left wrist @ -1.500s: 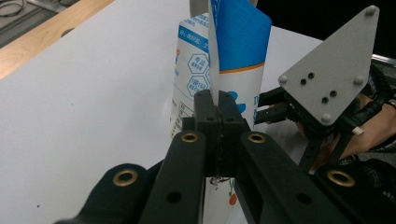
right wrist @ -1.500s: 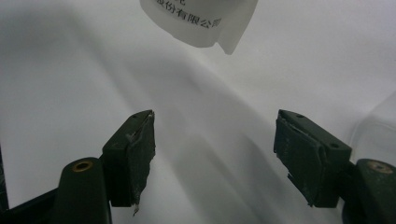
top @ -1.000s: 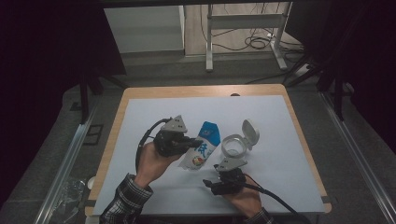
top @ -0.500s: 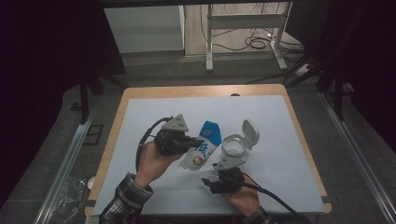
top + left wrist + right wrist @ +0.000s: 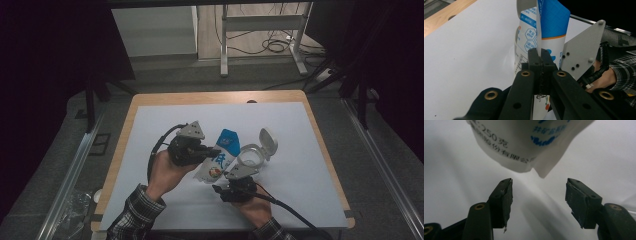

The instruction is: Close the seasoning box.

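A white and blue pouch (image 5: 223, 150) with printed text is held up off the white table, between the two hands. My left gripper (image 5: 214, 151) is shut on its thin side edge; in the left gripper view the pads (image 5: 535, 58) pinch the pouch (image 5: 549, 22) seam. My right gripper (image 5: 231, 176) sits just below the pouch's lower end. Its jaws have just been closing but stand apart, and the pouch (image 5: 524, 142) corner hangs just beyond the tips of the right gripper (image 5: 539, 192), untouched by the pads.
A clear round container (image 5: 248, 158) with its flip lid (image 5: 268, 142) raised stands right of the pouch, close to the right gripper's grey plate (image 5: 581, 50). The white sheet (image 5: 300, 150) covers a wooden table (image 5: 150, 98), with dark floor beyond the edges.
The right gripper has edged slightly left, closer under the pouch. The left gripper and the pouch have kept their place.
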`<control>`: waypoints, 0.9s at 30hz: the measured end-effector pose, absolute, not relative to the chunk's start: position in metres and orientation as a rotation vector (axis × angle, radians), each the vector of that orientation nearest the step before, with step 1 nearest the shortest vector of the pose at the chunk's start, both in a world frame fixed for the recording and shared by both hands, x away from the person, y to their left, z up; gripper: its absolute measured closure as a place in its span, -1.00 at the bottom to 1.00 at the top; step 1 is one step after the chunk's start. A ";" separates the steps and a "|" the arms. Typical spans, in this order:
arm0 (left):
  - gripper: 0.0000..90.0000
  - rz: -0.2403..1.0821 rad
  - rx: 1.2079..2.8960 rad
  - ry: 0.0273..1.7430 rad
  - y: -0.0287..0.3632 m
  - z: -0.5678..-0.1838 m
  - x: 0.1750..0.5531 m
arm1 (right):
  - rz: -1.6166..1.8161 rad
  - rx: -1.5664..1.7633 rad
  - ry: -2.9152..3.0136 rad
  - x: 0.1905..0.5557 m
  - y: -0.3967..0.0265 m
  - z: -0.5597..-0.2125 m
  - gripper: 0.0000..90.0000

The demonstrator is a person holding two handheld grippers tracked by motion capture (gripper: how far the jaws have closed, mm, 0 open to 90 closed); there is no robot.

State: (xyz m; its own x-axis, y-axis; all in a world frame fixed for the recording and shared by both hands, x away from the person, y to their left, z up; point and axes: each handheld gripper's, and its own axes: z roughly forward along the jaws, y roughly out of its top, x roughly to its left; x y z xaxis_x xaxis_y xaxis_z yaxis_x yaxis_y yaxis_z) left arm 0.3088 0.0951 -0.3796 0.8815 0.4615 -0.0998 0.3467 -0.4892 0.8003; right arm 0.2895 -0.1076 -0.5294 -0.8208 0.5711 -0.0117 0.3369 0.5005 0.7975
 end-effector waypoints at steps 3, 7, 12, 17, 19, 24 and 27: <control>1.00 0.160 2.131 0.577 0.094 -0.377 0.308 | 1.221 0.759 2.455 0.292 -0.105 -0.531 -0.11; 1.00 0.164 2.133 0.560 0.093 -0.374 0.307 | 1.237 0.763 2.414 0.293 -0.101 -0.531 -0.09; 1.00 0.156 2.126 0.563 0.092 -0.372 0.307 | 1.273 0.755 2.356 0.292 -0.100 -0.529 -0.05; 1.00 0.151 2.126 0.562 0.091 -0.372 0.308 | 1.301 0.737 2.327 0.290 -0.098 -0.527 0.00; 1.00 0.150 2.128 0.562 0.091 -0.372 0.309 | 1.305 0.726 2.322 0.289 -0.098 -0.527 0.01; 1.00 0.104 2.102 0.565 0.091 -0.372 0.311 | 1.319 0.693 2.300 0.286 -0.097 -0.526 0.08; 1.00 0.109 2.099 0.570 0.091 -0.371 0.311 | 1.318 0.689 2.284 0.287 -0.097 -0.526 0.08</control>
State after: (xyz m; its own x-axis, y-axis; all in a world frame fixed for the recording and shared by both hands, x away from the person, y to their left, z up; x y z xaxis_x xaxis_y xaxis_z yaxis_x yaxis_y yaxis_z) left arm 0.3107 0.0907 -0.3707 0.8884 0.4374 -0.1391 0.3552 -0.4631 0.8121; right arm 0.2872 -0.0975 -0.5259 -0.7922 0.6012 -0.1048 0.2101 0.4300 0.8781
